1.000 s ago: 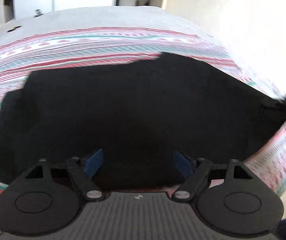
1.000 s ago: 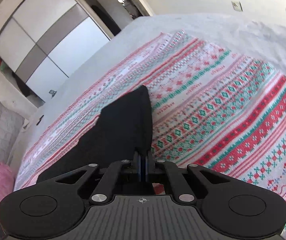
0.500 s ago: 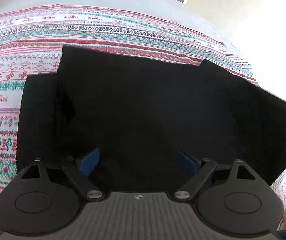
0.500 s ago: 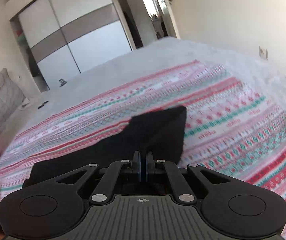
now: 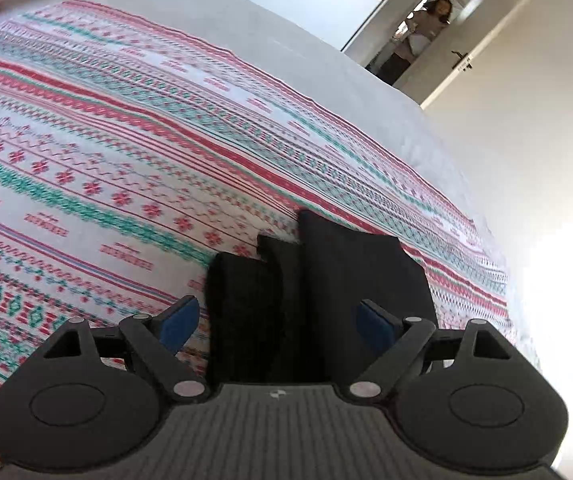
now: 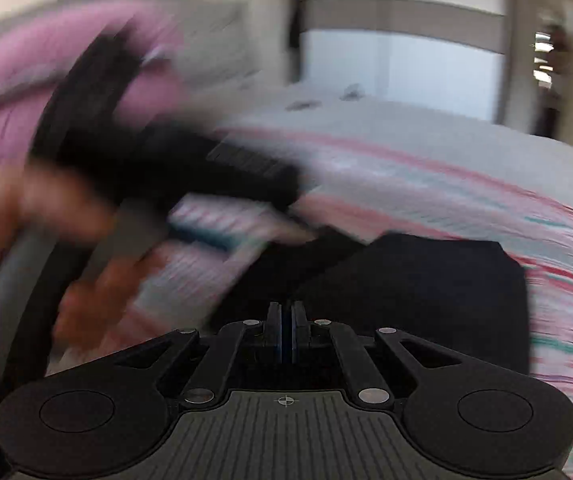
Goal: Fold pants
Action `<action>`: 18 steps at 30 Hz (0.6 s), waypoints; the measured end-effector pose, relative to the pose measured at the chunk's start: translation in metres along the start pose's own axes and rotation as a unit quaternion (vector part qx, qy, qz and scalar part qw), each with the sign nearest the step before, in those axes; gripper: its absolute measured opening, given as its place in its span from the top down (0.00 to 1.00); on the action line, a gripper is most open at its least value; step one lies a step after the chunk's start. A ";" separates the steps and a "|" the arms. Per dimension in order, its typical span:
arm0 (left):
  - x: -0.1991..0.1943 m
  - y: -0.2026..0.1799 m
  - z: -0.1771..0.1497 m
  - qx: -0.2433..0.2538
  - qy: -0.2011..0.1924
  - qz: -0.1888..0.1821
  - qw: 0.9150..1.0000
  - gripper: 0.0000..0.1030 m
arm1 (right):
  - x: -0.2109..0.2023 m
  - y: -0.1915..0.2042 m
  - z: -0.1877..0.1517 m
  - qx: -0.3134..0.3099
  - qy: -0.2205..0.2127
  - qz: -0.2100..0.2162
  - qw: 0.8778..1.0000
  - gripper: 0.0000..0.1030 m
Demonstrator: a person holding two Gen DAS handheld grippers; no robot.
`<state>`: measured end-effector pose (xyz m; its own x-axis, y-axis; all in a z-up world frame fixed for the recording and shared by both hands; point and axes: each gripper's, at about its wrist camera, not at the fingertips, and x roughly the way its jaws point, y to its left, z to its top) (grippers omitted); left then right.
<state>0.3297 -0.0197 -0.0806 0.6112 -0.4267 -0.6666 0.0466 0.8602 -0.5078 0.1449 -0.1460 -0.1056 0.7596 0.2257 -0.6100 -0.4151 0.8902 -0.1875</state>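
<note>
1. The black pants [image 5: 318,292] are seen lying on the patterned blanket [image 5: 126,152] that covers the bed, already bunched into a compact stack of layers. In the left wrist view several stepped edges can be made out at the far end, so at least a couple of folds look done.

2. The left gripper [image 5: 278,320] is held with its blue pads wide apart, hovering over the near end of the stack. Nothing is pinched; the cloth is just seen between and beyond the jaws, and whether it's touched can't be told.

3. The right gripper [image 6: 286,328] is pressed fully together. A flap of the pants [image 6: 426,292] spreads out right ahead of its tips, so it's probably clamped on an edge of the fabric, but the actual pinch point is hidden behind the jaws, so that's a guess.

4. The right wrist view is badly smeared. A blurry hand [image 6: 46,216] and the other gripper's dark body can be picked out on the left, not much more.

5. Progress, as judged from here: mostly done. What seems left is laying down that last flap, squaring the offset edges, and letting go.
</note>
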 end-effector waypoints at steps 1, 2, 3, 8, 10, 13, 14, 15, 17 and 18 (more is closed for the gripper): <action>-0.006 -0.004 -0.011 0.005 -0.002 0.002 1.000 0.21 | 0.008 0.013 -0.003 -0.021 0.011 0.000 1.000 0.96; -0.009 -0.009 -0.011 0.015 -0.004 0.006 1.000 0.26 | 0.014 0.024 -0.005 -0.038 0.021 -0.001 0.999 0.96; -0.009 -0.011 -0.011 0.029 -0.004 0.011 1.000 0.27 | 0.018 0.030 -0.007 -0.047 0.027 -0.002 0.999 0.96; -0.002 -0.018 -0.015 0.063 0.009 0.024 0.998 0.28 | 0.005 0.036 -0.002 -0.058 -0.013 0.033 0.998 1.00; -0.003 -0.021 -0.016 0.078 0.004 0.033 0.996 0.28 | 0.002 0.040 -0.002 -0.069 -0.007 0.020 0.997 1.00; -0.009 -0.021 -0.015 0.095 -0.002 0.032 0.995 0.30 | 0.011 0.027 -0.007 -0.050 0.017 -0.009 0.999 1.00; -0.010 -0.022 -0.013 0.098 -0.007 0.033 0.995 0.30 | 0.012 0.021 -0.009 -0.039 0.024 -0.017 0.999 0.97; -0.011 -0.024 -0.011 0.102 -0.011 0.032 0.994 0.30 | 0.011 0.013 -0.011 -0.029 0.029 -0.017 0.999 0.94; -0.010 -0.029 -0.006 0.115 -0.013 0.024 0.993 0.30 | 0.005 0.006 -0.017 -0.011 0.030 -0.013 0.999 0.89; -0.008 -0.032 -0.003 0.125 -0.015 0.020 0.992 0.30 | 0.004 0.003 -0.019 -0.004 0.033 -0.009 0.999 0.89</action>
<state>0.3211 -0.0453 -0.0608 0.6395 -0.3853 -0.6652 0.2140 0.9203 -0.3274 0.1368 -0.1501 -0.1234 0.7330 0.1829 -0.6552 -0.4056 0.8908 -0.2050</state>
